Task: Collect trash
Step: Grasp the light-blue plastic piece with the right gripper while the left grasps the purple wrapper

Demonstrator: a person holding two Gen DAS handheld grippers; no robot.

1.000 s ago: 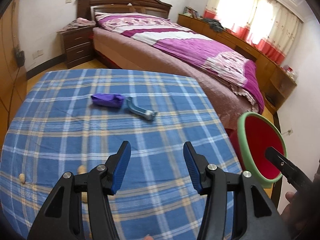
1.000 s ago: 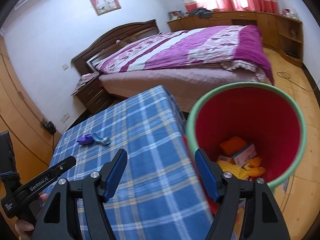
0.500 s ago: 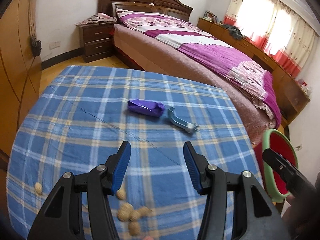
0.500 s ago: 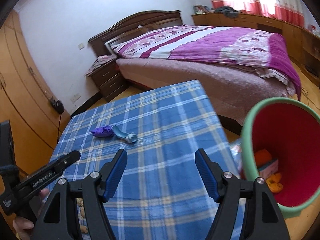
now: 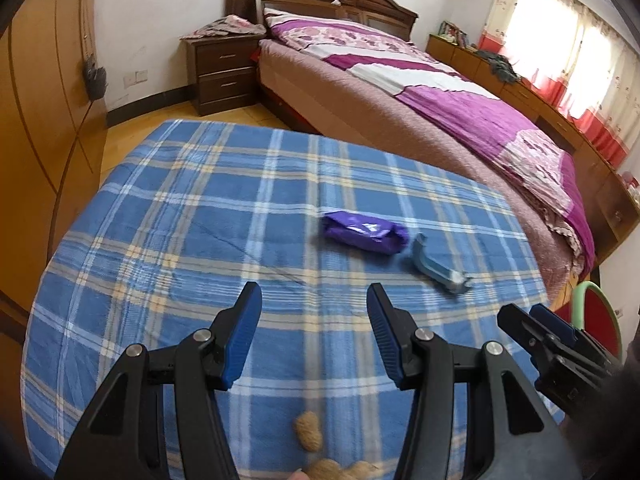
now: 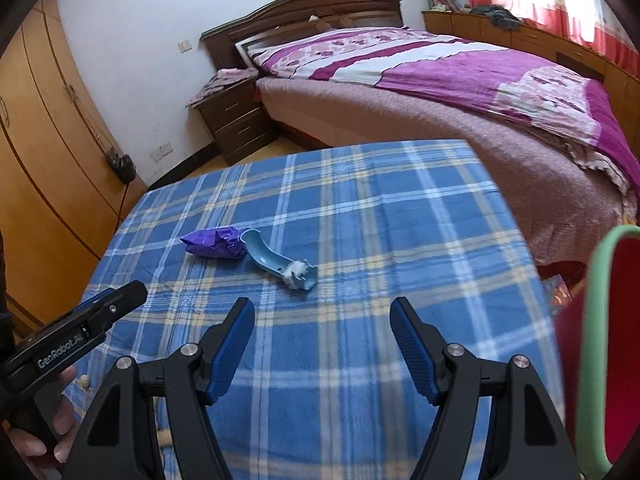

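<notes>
Both claws, left claw (image 5: 314, 336) and right claw (image 6: 322, 350), hang spread and empty over the blue plaid-covered worktop (image 6: 360, 216). A crumpled purple wrapper (image 6: 214, 243) and a light-blue plastic scoop (image 6: 276, 266) lie just beside each other mid-worktop. The red bin with a green rim (image 6: 600, 344) stands off its right edge.

Wrapper (image 6: 214, 245) left of scoop (image 6: 276, 266), on tablecloth (image 6: 360, 208).

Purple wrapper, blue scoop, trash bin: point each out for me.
purple wrapper (image 6: 214, 243), right wrist view, middle of the crumpled foil.
blue scoop (image 6: 266, 258), right wrist view, on its curved handle.
trash bin (image 6: 596, 304), right wrist view, on the green rim at the frame's right edge.
</notes>
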